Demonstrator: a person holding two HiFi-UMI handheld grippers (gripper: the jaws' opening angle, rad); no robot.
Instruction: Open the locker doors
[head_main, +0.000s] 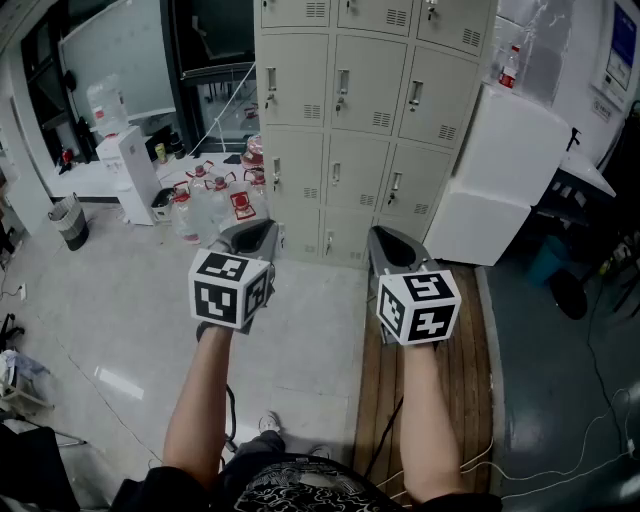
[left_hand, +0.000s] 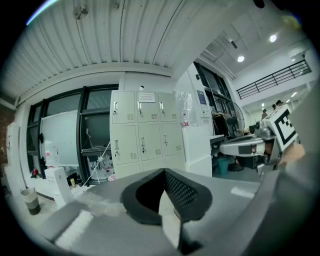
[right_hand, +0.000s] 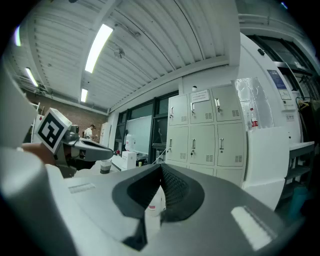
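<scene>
"Where were the lockers (head_main: 365, 110)?"

"Straight ahead, against the far wall, and well apart from both claws. Every one of the doors (head_main: 368, 85) in sight was shut."

"What of the claws themselves?"

"The left claw (head_main: 262, 236) was clenched on nothing. In the left gripper view its jaws met at the tips, with only the distant lockers beyond them. The right claw (head_main: 386, 240) was clenched and empty in the same way. Both were held out side by side, pointing toward the lockers, and each carried its marker cube (head_main: 230, 290) behind the jaws."

"Was anything beside the lockers?"

"A white cabinet (head_main: 505, 175) stood just beside them on the right, with a red-labelled bottle (head_main: 510, 68) standing on top of it. To the left, on the floor (head_main: 120, 300), sat a cluster of what looked like clear water jugs (head_main: 205, 205), though they were too small in the head view to be sure. A grey bin (head_main: 68, 222) stood further left, near the wall. A strip of wooden boards (head_main: 470, 370) ran along the floor under the right arm."
</scene>
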